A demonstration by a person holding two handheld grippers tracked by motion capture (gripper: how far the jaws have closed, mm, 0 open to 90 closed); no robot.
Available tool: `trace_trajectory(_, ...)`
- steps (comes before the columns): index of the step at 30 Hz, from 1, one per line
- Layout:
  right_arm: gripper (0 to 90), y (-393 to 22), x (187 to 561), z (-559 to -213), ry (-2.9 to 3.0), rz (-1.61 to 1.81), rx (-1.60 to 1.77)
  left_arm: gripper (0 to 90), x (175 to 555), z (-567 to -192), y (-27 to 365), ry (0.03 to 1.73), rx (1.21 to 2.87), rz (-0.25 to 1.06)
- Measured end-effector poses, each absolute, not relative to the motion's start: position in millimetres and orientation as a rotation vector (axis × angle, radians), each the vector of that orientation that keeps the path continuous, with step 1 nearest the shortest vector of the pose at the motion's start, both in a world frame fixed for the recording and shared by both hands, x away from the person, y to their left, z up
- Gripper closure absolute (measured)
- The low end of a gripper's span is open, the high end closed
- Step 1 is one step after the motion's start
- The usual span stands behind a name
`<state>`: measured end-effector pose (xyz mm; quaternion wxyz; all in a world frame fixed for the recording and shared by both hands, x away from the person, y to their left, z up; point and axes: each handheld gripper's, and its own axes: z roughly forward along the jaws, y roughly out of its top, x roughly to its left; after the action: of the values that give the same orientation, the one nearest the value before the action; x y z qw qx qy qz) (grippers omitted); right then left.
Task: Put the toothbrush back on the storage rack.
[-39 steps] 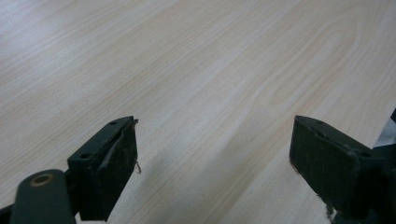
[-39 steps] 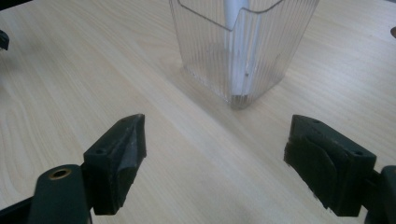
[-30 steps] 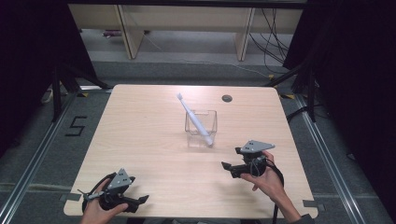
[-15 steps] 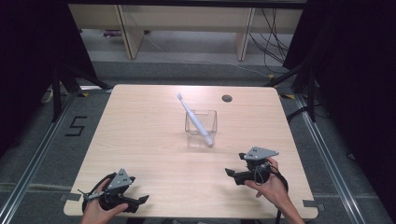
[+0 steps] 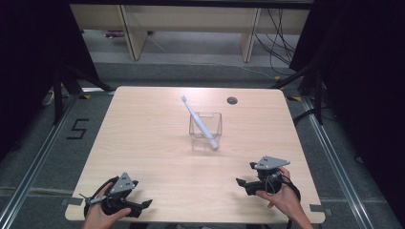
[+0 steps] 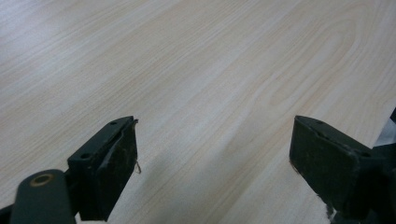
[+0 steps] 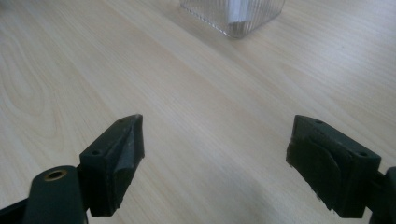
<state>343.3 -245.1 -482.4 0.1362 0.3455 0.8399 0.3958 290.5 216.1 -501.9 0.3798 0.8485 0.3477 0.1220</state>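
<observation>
High view gives me the pale wooden table (image 5: 157, 138) with a clear square glass container (image 5: 206, 130) standing just past its middle, toward twelve o'clock from my two tools. I see a white toothbrush (image 5: 199, 121) leaning inside that container, its head sticking out over the rim toward eleven o'clock and its handle end resting low at the five o'clock corner. I also see a small dark round grommet (image 5: 232, 100) set into the tabletop at one o'clock from the container, well apart from it. My left gripper (image 5: 143, 204) sits low at the near edge, around seven o'clock from the container and well apart from it, held in a hand (image 5: 98, 217). My right gripper (image 5: 244, 183) sits at about five o'clock from the container, nearer to it than the left one, and also held in a hand (image 5: 286, 200). On the left gripper view, I see the jaws spread wide with bare wood grain between them and nothing held. On the right gripper view, the jaws are likewise spread wide and hold nothing, and the ribbed base of the glass container (image 7: 233, 16) shows at the top, ahead at twelve o'clock.
</observation>
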Motion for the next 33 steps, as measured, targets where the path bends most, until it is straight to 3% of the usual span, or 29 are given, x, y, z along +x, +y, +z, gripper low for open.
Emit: trace_trajectory(33,19.8,-271,326,-490,2.423,1.078,1.050,14.8,291,-501,217,0.872,2.201,0.326)
